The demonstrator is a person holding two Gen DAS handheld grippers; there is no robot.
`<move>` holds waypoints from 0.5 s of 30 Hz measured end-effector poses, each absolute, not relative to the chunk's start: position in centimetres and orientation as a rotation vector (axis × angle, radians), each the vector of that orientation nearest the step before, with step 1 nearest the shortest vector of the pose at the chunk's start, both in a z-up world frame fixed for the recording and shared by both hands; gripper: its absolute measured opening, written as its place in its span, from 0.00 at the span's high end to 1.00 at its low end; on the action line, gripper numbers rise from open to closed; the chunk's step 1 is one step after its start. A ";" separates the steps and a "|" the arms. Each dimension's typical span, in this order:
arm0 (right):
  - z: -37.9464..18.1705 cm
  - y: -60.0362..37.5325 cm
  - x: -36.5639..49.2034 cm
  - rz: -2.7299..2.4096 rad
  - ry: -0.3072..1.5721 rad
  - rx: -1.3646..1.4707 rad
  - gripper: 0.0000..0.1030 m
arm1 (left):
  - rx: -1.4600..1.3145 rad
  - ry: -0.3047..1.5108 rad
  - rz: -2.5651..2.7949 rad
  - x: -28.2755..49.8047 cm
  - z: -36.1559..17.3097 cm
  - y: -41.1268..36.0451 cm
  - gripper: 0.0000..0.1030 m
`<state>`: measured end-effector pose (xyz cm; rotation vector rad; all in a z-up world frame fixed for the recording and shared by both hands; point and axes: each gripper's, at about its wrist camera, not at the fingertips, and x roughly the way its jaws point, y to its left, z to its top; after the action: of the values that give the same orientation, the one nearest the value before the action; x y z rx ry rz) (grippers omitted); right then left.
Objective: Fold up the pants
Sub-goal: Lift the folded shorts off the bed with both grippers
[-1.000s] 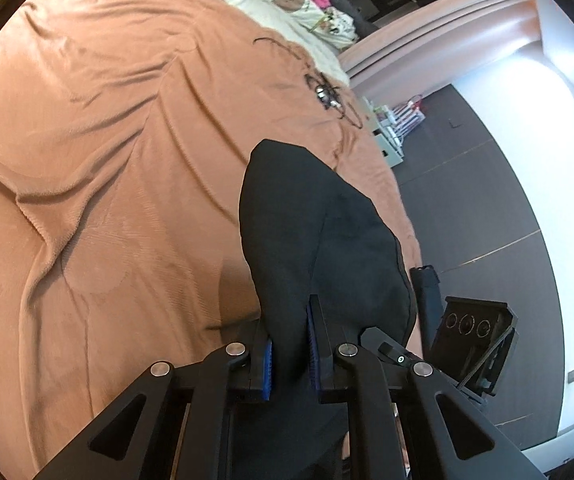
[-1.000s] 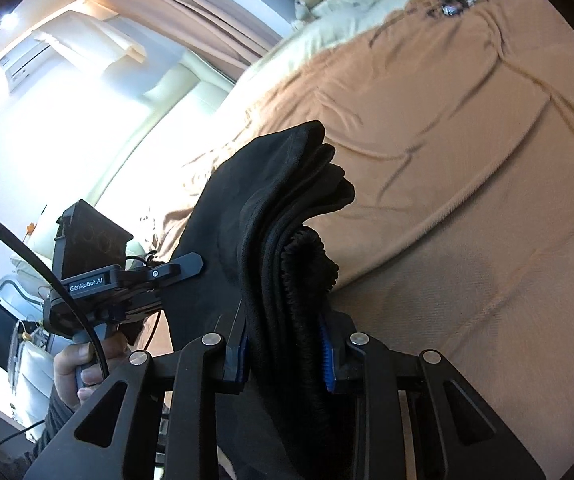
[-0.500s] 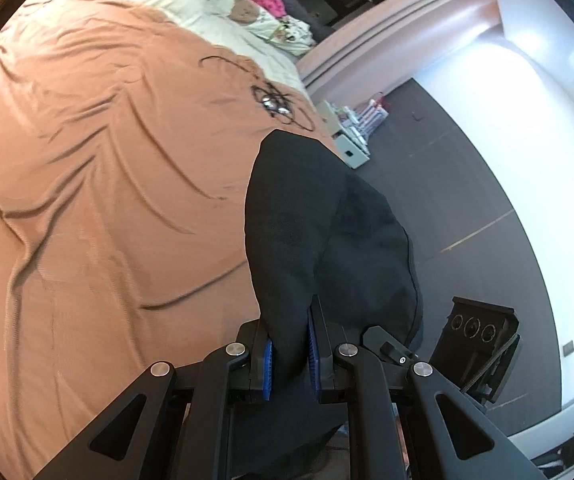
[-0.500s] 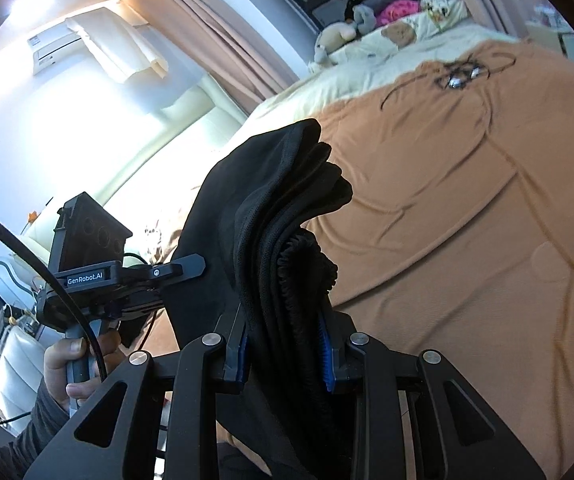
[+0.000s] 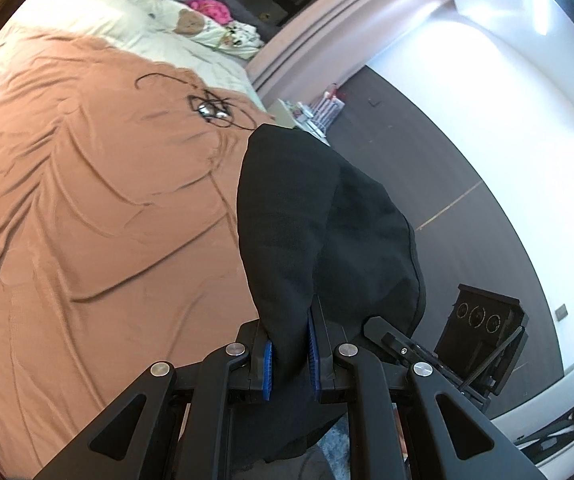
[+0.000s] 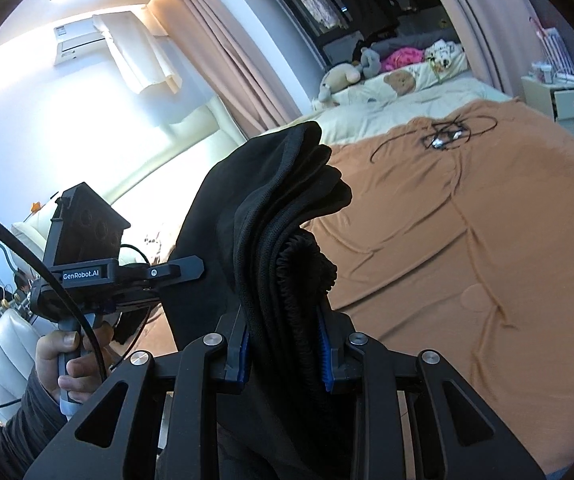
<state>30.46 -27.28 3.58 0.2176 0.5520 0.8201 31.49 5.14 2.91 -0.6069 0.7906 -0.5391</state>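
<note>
**Black pants held off the bed by both grippers**

Pants [image 5: 319, 232] are clamped by left gripper [image 5: 290, 354] and right gripper [image 6: 284, 354], fingers closed on bunched fabric, above the near edge of the orange bed [image 5: 87, 208]. Soft, light, limp cloth is judged; waistband and hems are best gripped.

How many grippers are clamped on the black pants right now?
2. The left gripper pinches a thin fold of the black pants; the right gripper grips a thick bunched stack with the elastic waistband.

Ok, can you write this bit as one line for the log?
step: carry | left tongs: shut on black pants | right tongs: shut on black pants | pants: lifted above orange blanket
</note>
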 end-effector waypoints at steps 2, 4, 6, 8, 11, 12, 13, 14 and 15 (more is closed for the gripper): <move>3.8 -28.1 29.7 0.812 0.549 0.218 0.78 | -0.599 0.788 -0.550 31.2 3.4 4.2 0.86; 4.1 -29.0 28.8 0.801 0.542 0.215 0.78 | -0.588 0.786 -0.563 31.1 3.9 3.2 0.86; 4.6 -30.0 27.8 0.792 0.526 0.207 0.78 | -0.572 0.781 -0.575 30.9 4.6 2.0 0.86; 5.0 -30.9 26.8 0.781 0.509 0.205 0.78 | -0.560 0.774 -0.590 30.9 5.1 1.0 0.86; 5.5 -32.2 25.6 0.765 0.491 0.201 0.78 | -0.543 0.768 -0.614 30.8 5.8 -0.7 0.86; 5.7 -32.5 25.2 0.760 0.486 0.199 0.78 | -0.538 0.768 -0.622 30.9 5.9 -1.2 0.86; 5.8 -32.7 24.9 0.755 0.482 0.197 0.78 | -0.535 0.769 -0.629 30.9 6.1 -1.8 0.86; 6.0 -33.3 24.4 0.747 0.474 0.191 0.78 | -0.532 0.770 -0.636 31.0 6.2 -2.3 0.86; 6.0 -33.6 24.1 0.742 0.469 0.187 0.78 | -0.528 0.771 -0.644 31.1 6.3 -3.0 0.86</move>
<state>24.12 -33.61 5.99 0.1867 0.4689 0.7423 31.10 -2.96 6.32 -0.5281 0.7706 -0.6436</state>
